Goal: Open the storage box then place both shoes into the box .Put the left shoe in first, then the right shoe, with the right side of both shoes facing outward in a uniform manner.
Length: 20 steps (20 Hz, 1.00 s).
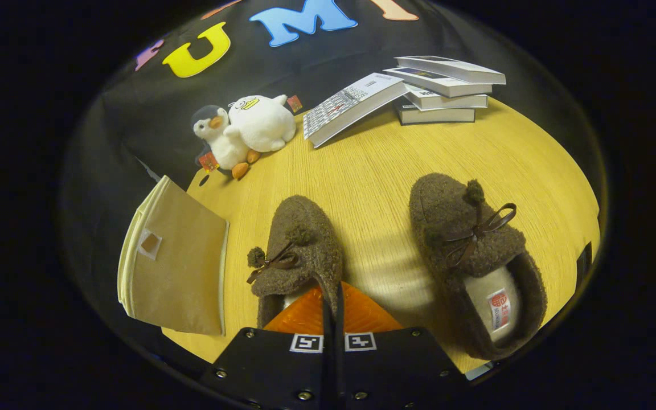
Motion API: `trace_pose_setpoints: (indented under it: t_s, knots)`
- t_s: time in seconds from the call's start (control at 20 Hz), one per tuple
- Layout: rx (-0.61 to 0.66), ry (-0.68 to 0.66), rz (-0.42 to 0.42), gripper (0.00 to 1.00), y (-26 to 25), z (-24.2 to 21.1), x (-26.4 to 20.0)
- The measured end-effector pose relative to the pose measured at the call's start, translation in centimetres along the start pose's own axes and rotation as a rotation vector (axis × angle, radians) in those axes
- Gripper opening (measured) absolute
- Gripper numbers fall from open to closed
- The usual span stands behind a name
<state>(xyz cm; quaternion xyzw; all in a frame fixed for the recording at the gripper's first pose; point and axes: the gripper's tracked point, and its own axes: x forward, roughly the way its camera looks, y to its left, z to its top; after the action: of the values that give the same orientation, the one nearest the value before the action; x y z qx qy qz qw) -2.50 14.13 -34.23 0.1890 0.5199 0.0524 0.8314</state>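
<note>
gripper (332, 302) clenched on rim of left shoe (299, 250), fingers pinching its right side wall for lifting | right shoe (476, 256) just beside, on table (373, 165) | storage box (177, 265) left of fingers, apparently folded flat, not yet opened

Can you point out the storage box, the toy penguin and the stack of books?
Storage box (177, 265): gripper view, on its closed lid.
Toy penguin (220, 142): gripper view, on its belly.
Stack of books (445, 85): gripper view, on the second book's spine.

Two plush toys (245, 134) – book stack (445, 88) – wooden table (373, 165).
</note>
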Motion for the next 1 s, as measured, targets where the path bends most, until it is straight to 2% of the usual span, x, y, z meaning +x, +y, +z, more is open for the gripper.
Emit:
trace_pose_setpoints:
  t_s: [0.4, 1.0]
  knots:
    - [0.149, -0.051, 0.095, 0.00, 7.1, 4.0, -3.6]
    - [0.146, -0.119, 0.223, 0.00, 20.8, 6.9, -5.0]
